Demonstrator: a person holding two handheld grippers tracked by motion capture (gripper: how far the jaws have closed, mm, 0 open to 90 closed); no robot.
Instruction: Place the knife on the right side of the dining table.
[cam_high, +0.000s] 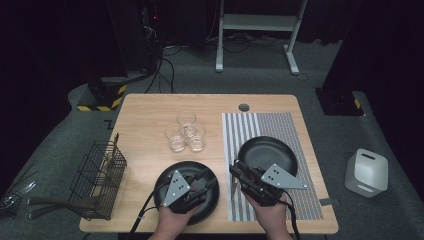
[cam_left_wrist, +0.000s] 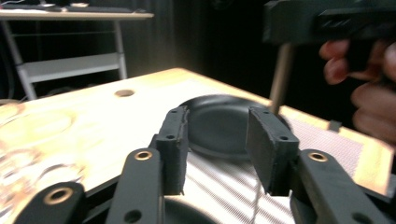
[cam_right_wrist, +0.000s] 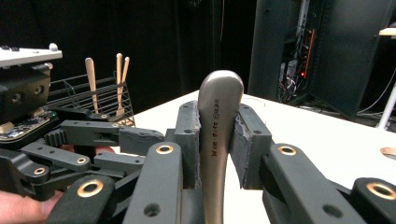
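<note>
Your right gripper (cam_right_wrist: 217, 140) clamps a metal utensil handle (cam_right_wrist: 218, 121) bearing stamped, illegible lettering; your left gripper (cam_left_wrist: 219, 140) stands parted, holding nothing, before the black plate (cam_left_wrist: 219, 128).

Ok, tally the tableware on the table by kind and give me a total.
Black plates: 2
Clear glasses: 3
Metal utensil held in the right gripper: 1
Total: 6
</note>
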